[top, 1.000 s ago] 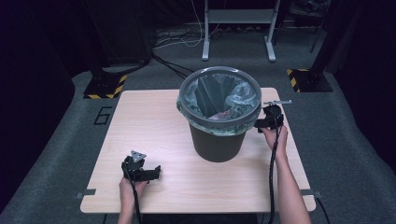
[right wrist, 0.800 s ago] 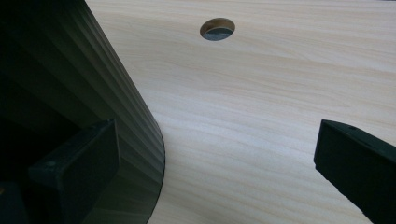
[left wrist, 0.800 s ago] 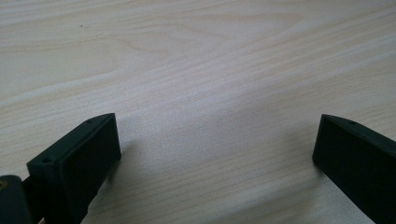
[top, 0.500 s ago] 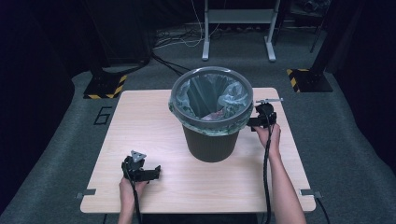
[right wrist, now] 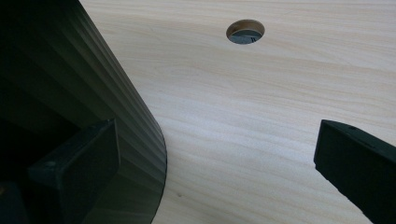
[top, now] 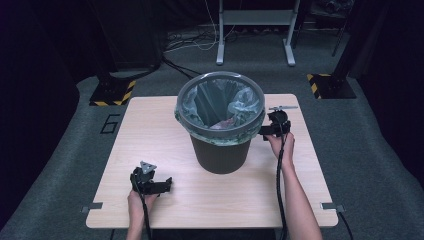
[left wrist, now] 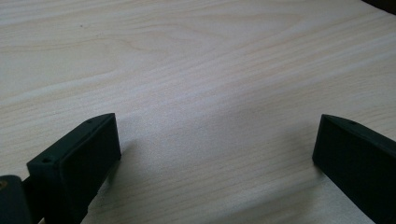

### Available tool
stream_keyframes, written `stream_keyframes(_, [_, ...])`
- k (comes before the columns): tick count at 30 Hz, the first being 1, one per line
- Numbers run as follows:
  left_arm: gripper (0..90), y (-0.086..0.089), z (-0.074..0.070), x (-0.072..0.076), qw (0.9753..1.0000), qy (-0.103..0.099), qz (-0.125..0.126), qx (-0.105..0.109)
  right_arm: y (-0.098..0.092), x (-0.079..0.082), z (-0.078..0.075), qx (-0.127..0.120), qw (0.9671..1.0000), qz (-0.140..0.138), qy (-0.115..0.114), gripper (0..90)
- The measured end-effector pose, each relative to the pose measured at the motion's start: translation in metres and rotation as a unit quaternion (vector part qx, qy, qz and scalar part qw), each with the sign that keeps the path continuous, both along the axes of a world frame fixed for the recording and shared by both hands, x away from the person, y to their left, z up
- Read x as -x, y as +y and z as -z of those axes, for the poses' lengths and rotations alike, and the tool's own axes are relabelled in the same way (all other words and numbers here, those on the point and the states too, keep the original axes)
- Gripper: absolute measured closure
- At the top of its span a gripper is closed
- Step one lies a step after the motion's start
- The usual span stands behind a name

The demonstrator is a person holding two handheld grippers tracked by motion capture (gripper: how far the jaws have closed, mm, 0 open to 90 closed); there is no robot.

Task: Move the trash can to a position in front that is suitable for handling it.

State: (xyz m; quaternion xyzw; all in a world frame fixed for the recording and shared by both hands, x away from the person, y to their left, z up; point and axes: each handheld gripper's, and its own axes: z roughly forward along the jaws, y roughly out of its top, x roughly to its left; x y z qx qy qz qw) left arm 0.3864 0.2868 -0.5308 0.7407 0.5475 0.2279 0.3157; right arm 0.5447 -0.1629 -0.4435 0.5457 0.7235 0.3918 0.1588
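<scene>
One lined bin (top: 220, 150) holds scraps; right gripper (top: 264, 131) beside it.

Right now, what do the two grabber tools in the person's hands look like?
Both are black. The left gripper has a small grey three-cornered plate on top and two flat, blocky black jaws. The right gripper has a thin grey bar on top. A black cable trails from each along the person's forearms, which are bare, with no sleeves.
</scene>
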Motion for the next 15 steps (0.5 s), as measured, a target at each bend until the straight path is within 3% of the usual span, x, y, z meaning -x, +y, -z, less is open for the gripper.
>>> stream_keyframes(15, [0.8, 0.0, 0.0, 0.0, 1.0, -0.001, 0.0, 0.0, 0.016, -0.002, 0.0, -0.003, 1.0, -0.003, 0.003, 0.1])
